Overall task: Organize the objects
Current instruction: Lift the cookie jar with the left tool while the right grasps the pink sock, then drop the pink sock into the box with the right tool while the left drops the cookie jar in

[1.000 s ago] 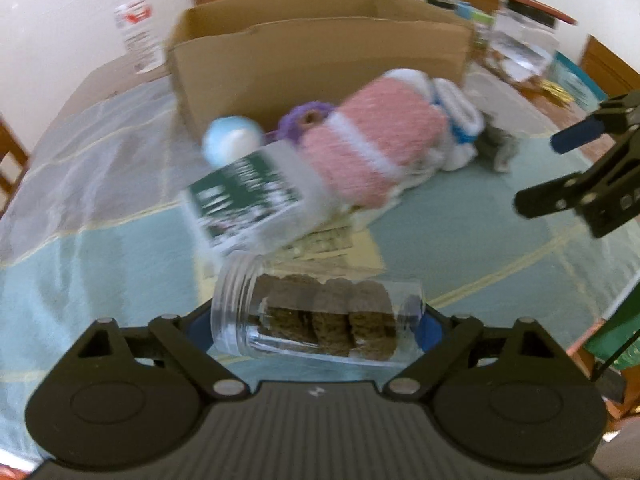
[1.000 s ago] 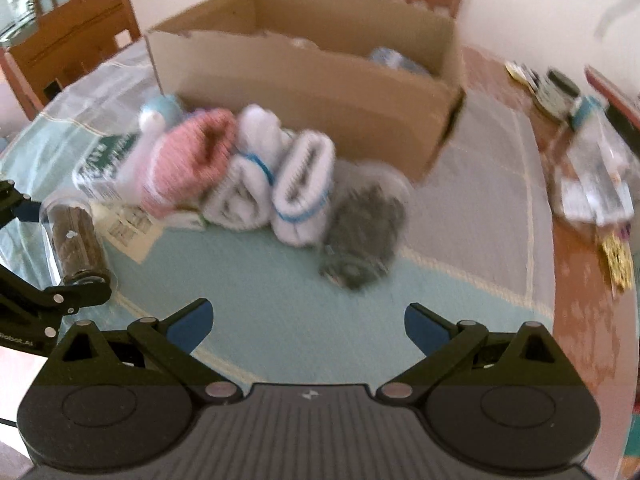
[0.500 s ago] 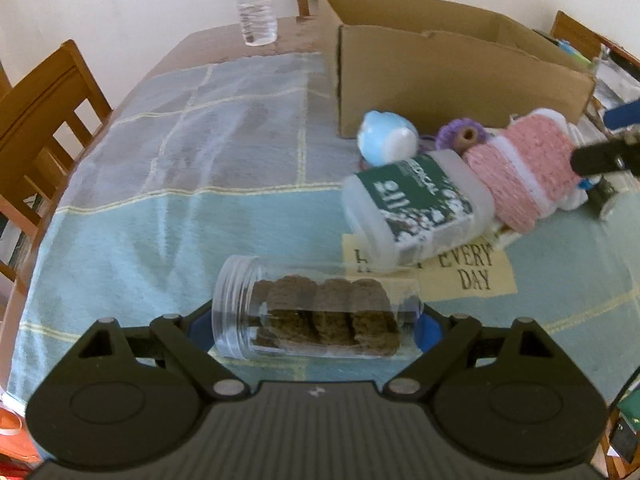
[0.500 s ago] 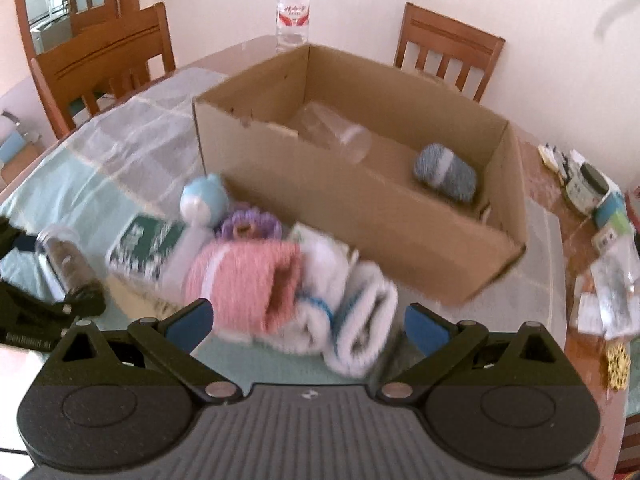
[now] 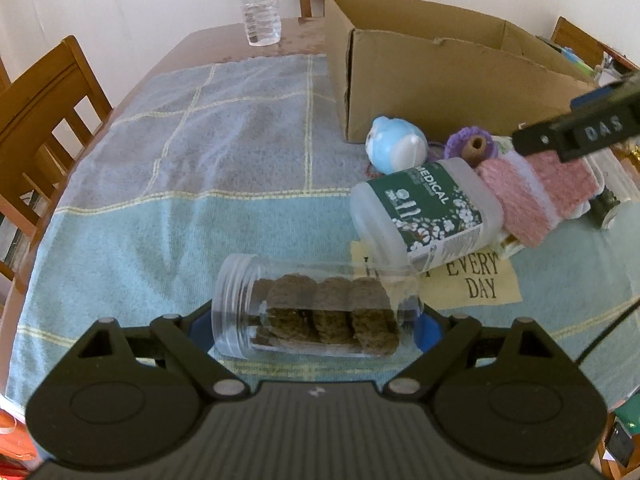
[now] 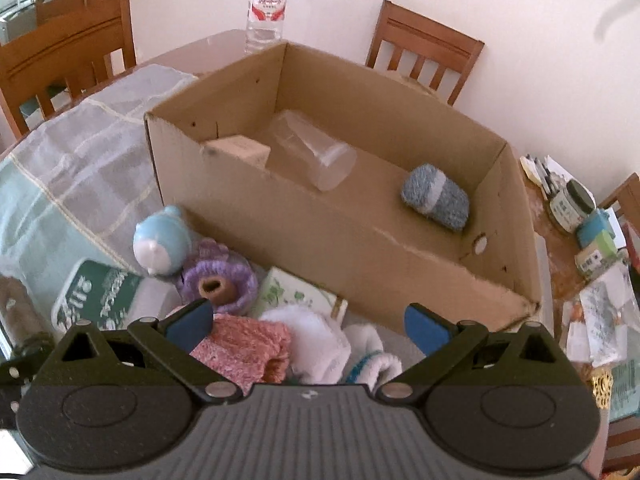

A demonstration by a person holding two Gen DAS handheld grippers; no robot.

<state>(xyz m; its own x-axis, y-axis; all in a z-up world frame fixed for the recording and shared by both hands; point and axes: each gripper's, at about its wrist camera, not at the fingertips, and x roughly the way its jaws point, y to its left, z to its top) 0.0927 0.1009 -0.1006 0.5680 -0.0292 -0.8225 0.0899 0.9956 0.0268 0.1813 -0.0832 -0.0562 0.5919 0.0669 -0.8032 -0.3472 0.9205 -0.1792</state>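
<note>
Two blue pads are mostly hidden behind the clear jar (image 5: 316, 312) clamped by the left gripper (image 5: 316, 326). The right gripper (image 6: 308, 322), wide open and empty, has been raised; the cardboard box (image 6: 360, 232) at 12 o'clock probably appears nearer.

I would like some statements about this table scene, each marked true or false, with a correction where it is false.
1. The left gripper holds a clear jar with brown pieces inside. True.
2. The right gripper is shut on the pink sock roll. False: its fingers stand wide apart above the roll and grip nothing.
3. A blue-grey sock roll lies inside the cardboard box. True.
4. The water bottle lies inside the box. False: it stands upright on the table behind the box.
5. The clear jar has its lid on. False: its threaded mouth is open.
</note>
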